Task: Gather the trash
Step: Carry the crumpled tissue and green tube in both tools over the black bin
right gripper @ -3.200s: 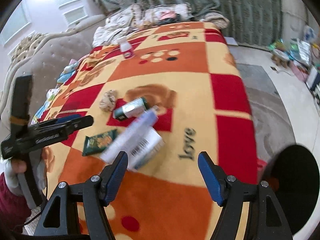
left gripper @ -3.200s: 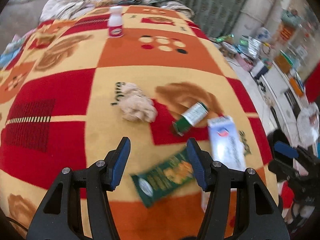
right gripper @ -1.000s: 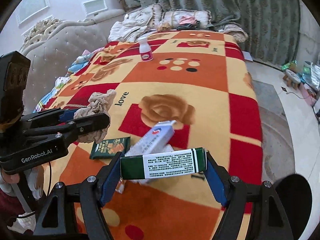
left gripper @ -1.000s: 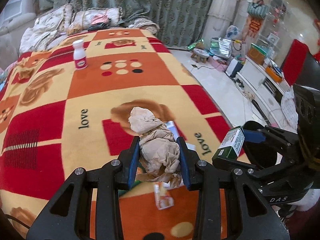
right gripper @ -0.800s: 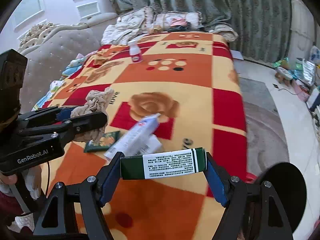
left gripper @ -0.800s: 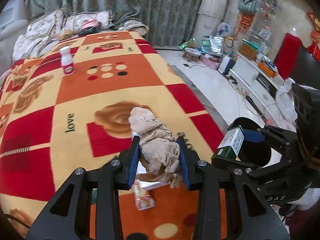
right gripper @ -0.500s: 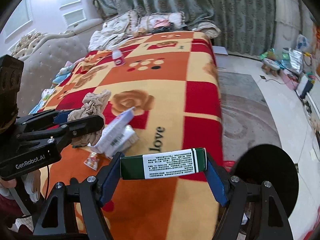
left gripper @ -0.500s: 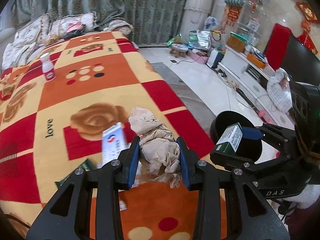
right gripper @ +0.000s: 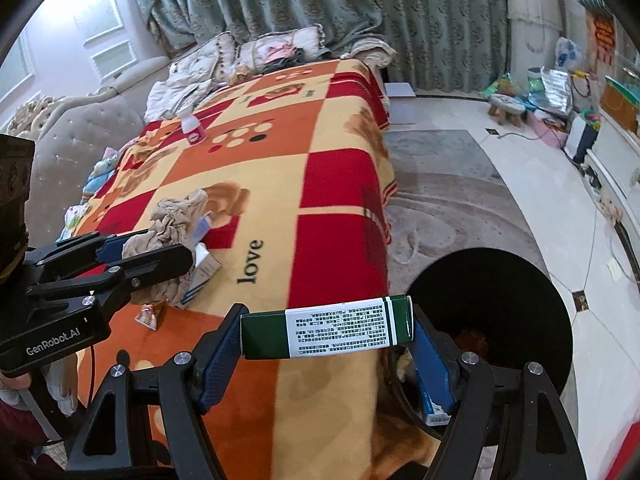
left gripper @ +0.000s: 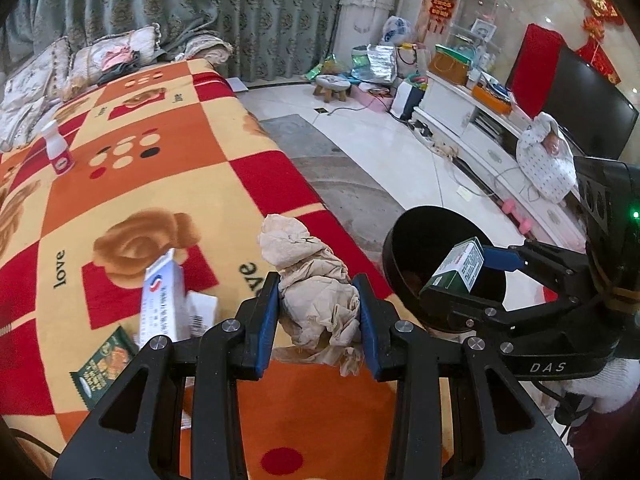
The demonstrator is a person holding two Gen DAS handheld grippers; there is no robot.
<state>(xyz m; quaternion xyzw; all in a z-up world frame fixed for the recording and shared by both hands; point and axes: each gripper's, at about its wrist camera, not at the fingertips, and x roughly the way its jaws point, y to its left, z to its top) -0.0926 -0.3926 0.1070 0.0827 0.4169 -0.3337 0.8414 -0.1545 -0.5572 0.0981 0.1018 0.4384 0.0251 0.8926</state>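
- The right gripper [right gripper: 326,344] pinches a green box [right gripper: 326,334] by its two ends; the long axis of the box lies across the jaws.
- The black bin [right gripper: 492,304] stands on the floor beside the bed [right gripper: 280,168], just to the right of the box and below it.
- The left gripper [left gripper: 318,308] squeezes a paper wad [left gripper: 316,292]; it is farther from the bin.
- I think the right hand is nearer, so the box can drop first.

Both wrist cameras look steeply down along their own fingers from close above the blanket [left gripper: 160,184], each catching the other gripper, the bed edge and the black bin [right gripper: 500,280]
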